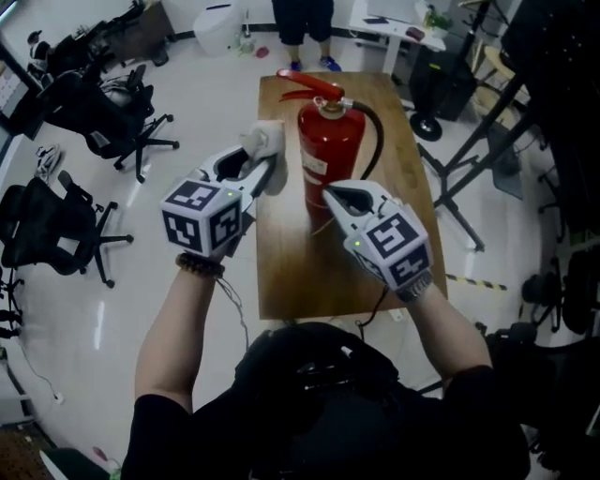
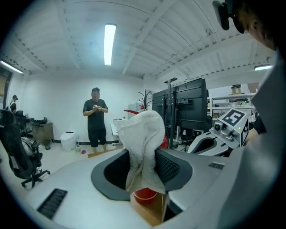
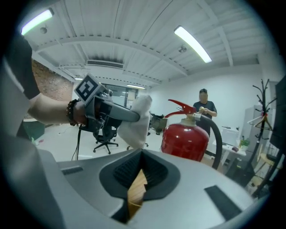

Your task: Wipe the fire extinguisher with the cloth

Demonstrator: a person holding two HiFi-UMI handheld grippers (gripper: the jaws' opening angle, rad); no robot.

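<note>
Where the pale glossy floor [image 1: 197, 122] spreads out, one long brown wooden table [image 1: 309, 272] stands, with at least two black office chairs [image 1: 103, 112] to its left and one person [image 1: 305, 23] at its far end. One red metal fire extinguisher [image 1: 328, 155] with a black hose stands upright on the table's far half. Two grey grippers flank it. The left gripper [image 1: 265, 169] clamps one bunched white terry cloth [image 1: 265, 141] just left of the cylinder, and the right gripper [image 1: 328, 194], jaws together and empty, points at its near side. Only the left gripper view shows the person whole. Only the gripper views show the ceiling strip lights [image 2: 109, 44].
</note>
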